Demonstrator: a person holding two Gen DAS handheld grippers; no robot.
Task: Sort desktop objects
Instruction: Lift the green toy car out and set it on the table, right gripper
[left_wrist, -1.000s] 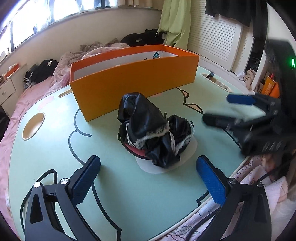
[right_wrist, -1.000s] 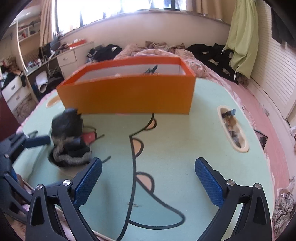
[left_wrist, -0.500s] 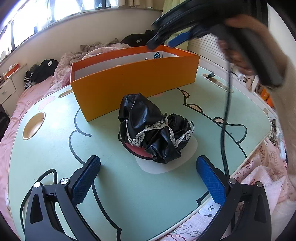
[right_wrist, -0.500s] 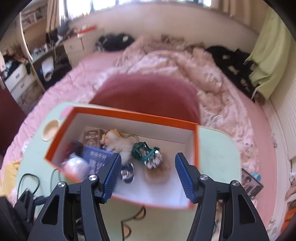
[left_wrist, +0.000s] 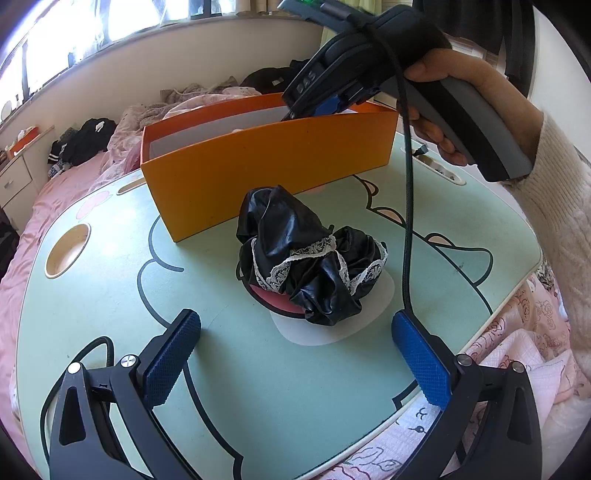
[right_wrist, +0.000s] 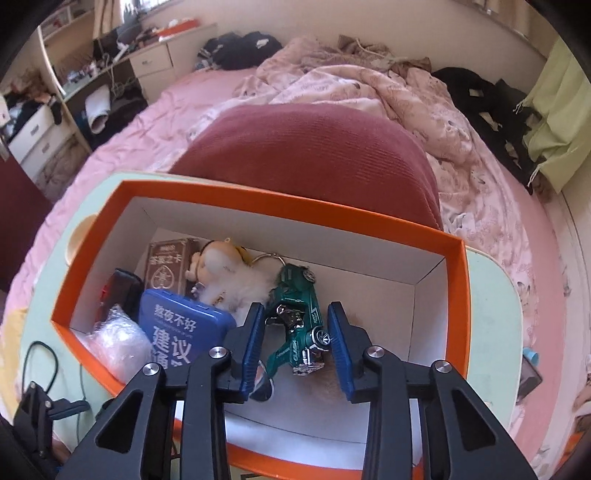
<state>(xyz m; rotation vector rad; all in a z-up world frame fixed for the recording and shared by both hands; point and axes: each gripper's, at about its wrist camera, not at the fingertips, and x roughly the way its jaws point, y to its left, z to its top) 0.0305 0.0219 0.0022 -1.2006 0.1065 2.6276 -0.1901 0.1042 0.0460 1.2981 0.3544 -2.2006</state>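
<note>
A crumpled black garment with white lace trim (left_wrist: 306, 258) lies mid-table, just ahead of my left gripper (left_wrist: 295, 354), which stands open and empty. Behind it is the orange box (left_wrist: 266, 173). A hand holds my right gripper (left_wrist: 317, 109) over the box's right part, tips at rim height. Looking down past the box rim (right_wrist: 280, 201), my right gripper (right_wrist: 295, 332) has its jaws drawn in to a narrow gap with nothing gripped. Below that gap a green toy car (right_wrist: 295, 317) lies on the box floor, beside a blue tin (right_wrist: 181, 332) and a fluffy keychain doll (right_wrist: 225, 273).
The pale green table has a round cup hole (left_wrist: 68, 251) at the left and a slot (left_wrist: 436, 166) at the right. The right gripper's cable (left_wrist: 406, 221) hangs beside the garment. A dark red cushion (right_wrist: 314, 158) and pink bedding lie beyond the box.
My right gripper swung from the table's right side up over the orange box, and its jaws went from wide open to nearly together. The left gripper and the garment stayed put.
</note>
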